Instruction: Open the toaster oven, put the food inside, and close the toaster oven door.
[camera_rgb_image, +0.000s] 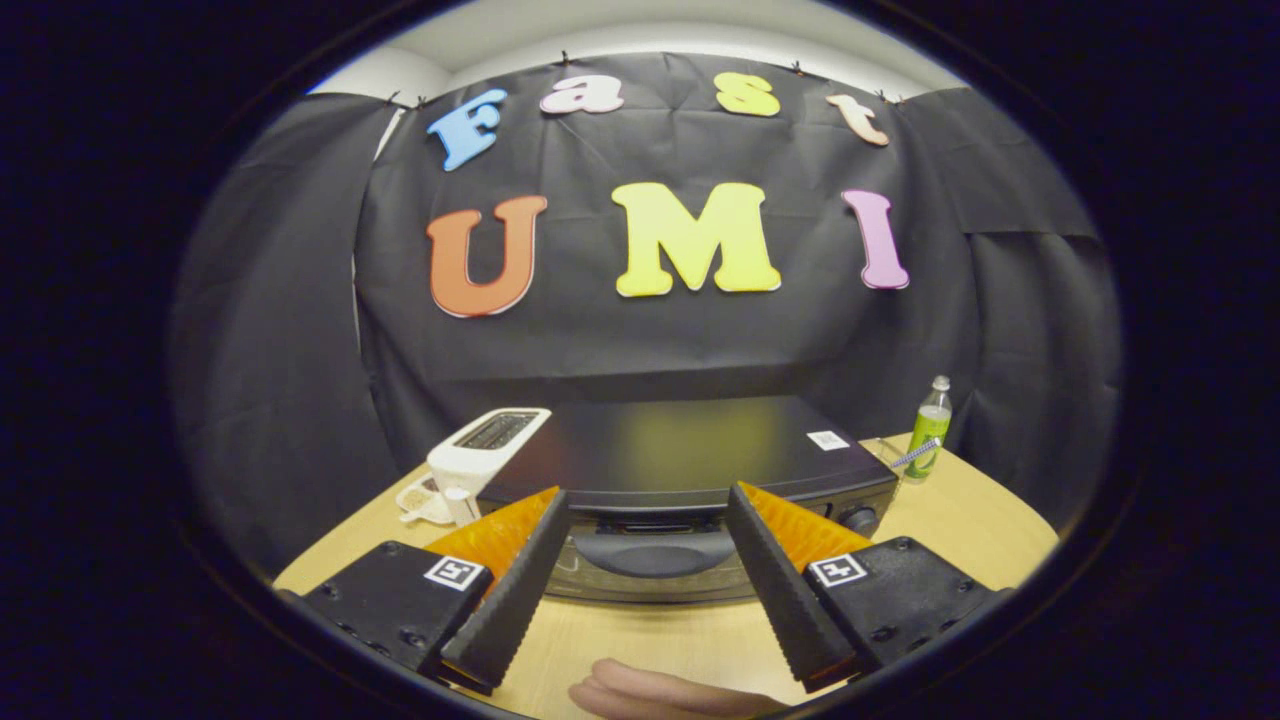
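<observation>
A black toaster oven stands on the wooden table, seen from above its front. Its door handle lies between my two fingers, just ahead of them, and the door looks closed. My gripper is open, its fingers spread to either side of the handle without touching it. A control knob shows at the oven's right front, by the right finger.
A white slot toaster stands left of the oven with a small clear container in front of it. A green bottle stands at the oven's right rear. A person's hand rests on the table below the fingers.
</observation>
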